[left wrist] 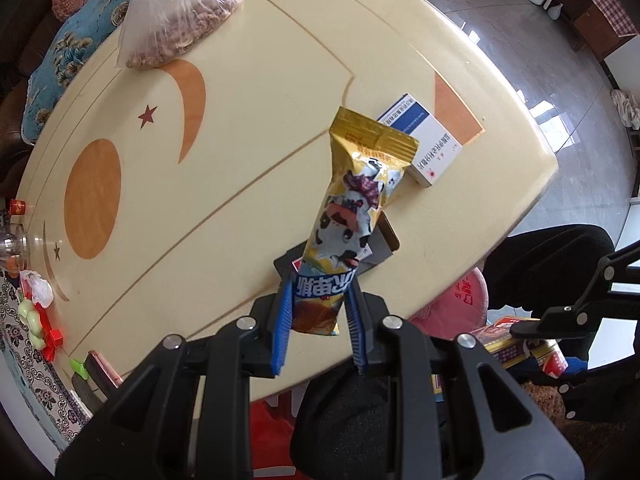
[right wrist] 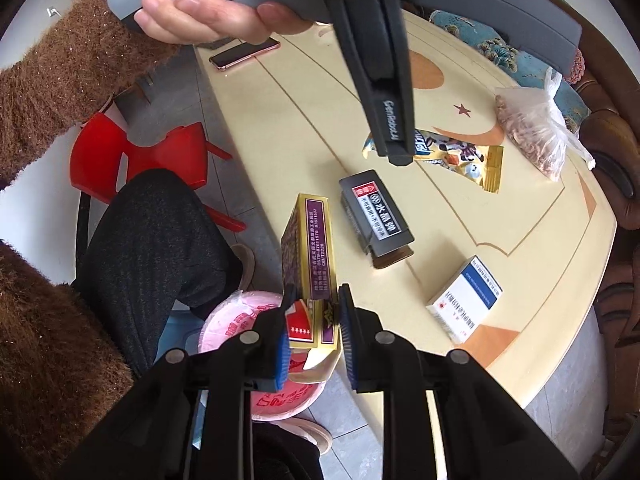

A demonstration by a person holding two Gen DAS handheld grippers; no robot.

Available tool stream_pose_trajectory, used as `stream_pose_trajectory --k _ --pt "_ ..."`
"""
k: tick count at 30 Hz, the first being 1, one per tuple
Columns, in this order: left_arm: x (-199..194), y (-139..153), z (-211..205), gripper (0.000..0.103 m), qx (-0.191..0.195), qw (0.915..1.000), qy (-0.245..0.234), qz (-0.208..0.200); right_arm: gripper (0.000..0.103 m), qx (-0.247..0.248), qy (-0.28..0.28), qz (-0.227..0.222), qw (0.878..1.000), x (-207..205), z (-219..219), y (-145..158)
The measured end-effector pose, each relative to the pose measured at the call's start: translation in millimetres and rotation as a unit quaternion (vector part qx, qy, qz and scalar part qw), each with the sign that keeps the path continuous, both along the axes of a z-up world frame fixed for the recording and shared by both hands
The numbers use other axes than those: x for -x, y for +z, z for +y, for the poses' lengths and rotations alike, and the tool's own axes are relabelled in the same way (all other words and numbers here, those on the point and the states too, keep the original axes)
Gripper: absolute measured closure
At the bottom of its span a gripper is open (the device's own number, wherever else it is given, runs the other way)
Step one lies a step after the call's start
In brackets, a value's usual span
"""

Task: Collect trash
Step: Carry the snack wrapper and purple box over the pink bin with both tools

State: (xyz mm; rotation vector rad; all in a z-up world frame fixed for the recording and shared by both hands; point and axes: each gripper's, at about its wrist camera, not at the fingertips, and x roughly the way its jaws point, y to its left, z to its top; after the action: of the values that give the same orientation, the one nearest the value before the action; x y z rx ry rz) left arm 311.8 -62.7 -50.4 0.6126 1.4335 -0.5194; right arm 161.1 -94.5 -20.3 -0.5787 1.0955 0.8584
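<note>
My left gripper (left wrist: 318, 304) is shut on a gold snack wrapper with a cow picture (left wrist: 352, 208), held above the cream table (left wrist: 240, 128); the wrapper also shows in the right wrist view (right wrist: 456, 156) under the left gripper's body. My right gripper (right wrist: 312, 320) is shut on a gold and purple carton (right wrist: 308, 256), held over a pink bin (right wrist: 248, 320) at the table's edge. A black box (right wrist: 376, 216) and a white and blue medicine box (right wrist: 466, 300) lie on the table.
A clear bag of nuts (left wrist: 180, 24) lies at the far side. A phone (right wrist: 244, 54) lies near the table's edge. A red stool (right wrist: 140, 156) stands beside the person's knee. Small items sit by the left edge (left wrist: 36, 308).
</note>
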Motion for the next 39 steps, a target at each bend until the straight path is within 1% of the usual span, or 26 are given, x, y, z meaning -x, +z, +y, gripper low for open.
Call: stream_pose_trajectory --k 7,11,16,23,26,31,39 --pt "46.2 8.7 -0.8 0.077 0.000 0.9997 -0.021 -0.011 0.081 0.004 0.003 0.005 1.000 26.6 2.5 -2.5" --pt "69.5 3.7 -2.9 0.077 0.003 0.9995 -0.031 -0.007 0.082 0.002 0.001 0.013 1.000 45.6 2.4 -8.1" --pt "101.7 -17.2 -5.9 0.077 -0.005 0.9988 -0.048 0.004 0.082 0.002 -0.002 0.030 1.000 68.4 1.5 -22.4" --pt "142.0 -50.7 -11.4 0.078 -0.007 0.9969 -0.073 0.030 0.082 -0.001 -0.010 0.050 0.999 95.0 -1.0 -41.9" --pt "153.5 -63.6 -12.5 0.078 -0.001 0.9961 -0.078 0.042 0.082 0.001 -0.011 0.056 0.998 104.3 -1.2 -52.2" --pt "172.0 -92.4 -12.4 0.078 -0.006 0.9941 -0.085 0.066 0.082 0.007 -0.012 0.073 0.997 116.2 0.5 -70.9" --pt "193.8 -137.5 -13.9 0.078 -0.007 0.9895 -0.098 0.106 0.082 0.009 -0.015 0.113 0.993 121.2 4.7 -106.6"
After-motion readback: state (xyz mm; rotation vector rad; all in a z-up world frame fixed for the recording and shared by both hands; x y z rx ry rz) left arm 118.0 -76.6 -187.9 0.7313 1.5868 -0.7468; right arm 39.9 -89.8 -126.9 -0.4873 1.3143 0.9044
